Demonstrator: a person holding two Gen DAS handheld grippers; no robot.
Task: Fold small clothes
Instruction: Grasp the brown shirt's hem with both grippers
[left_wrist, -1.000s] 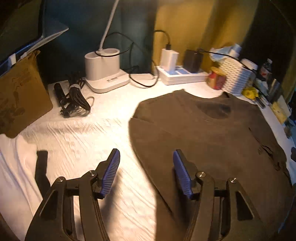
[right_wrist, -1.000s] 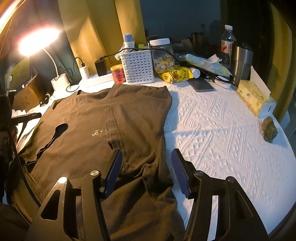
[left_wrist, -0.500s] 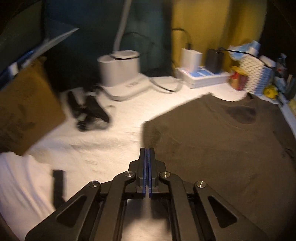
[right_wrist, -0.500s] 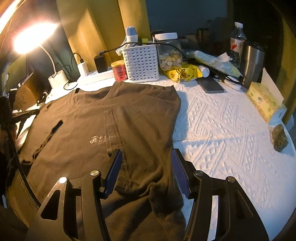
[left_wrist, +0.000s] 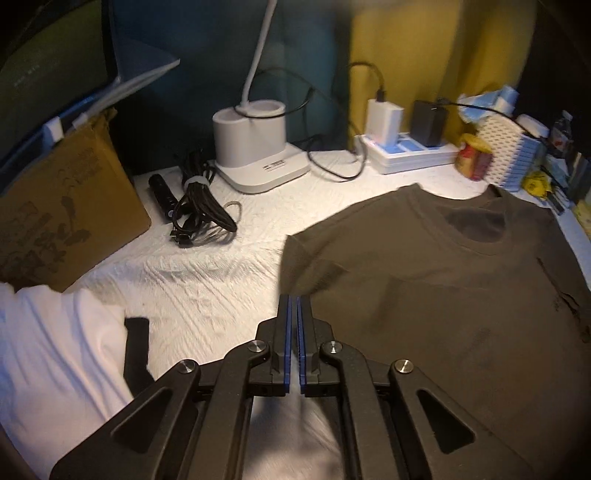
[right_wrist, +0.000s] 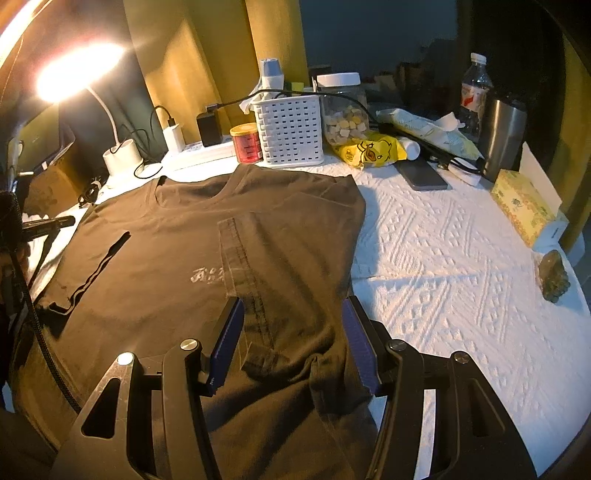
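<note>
A dark brown T-shirt (right_wrist: 207, 258) lies spread on the white textured cloth, collar toward the back, with its right side folded inward along a seam. It also shows in the left wrist view (left_wrist: 443, 288). My left gripper (left_wrist: 294, 306) is shut, its blue pads together at the shirt's left sleeve edge; whether it pinches fabric I cannot tell. My right gripper (right_wrist: 291, 321) is open, its blue pads on either side of the folded right part of the shirt near the hem.
A lamp base (left_wrist: 258, 147), coiled black cable (left_wrist: 199, 199), cardboard box (left_wrist: 62, 206) and power strip (left_wrist: 406, 151) stand at the back left. A white basket (right_wrist: 291, 129), red tin (right_wrist: 245, 142), jar, bottle, steel cup (right_wrist: 504, 136) and tissue box (right_wrist: 524, 206) line the back right.
My left gripper closed from wide open to shut and shifted left along the shirt's sleeve edge. My right gripper stayed open and moved slightly forward over the shirt.
</note>
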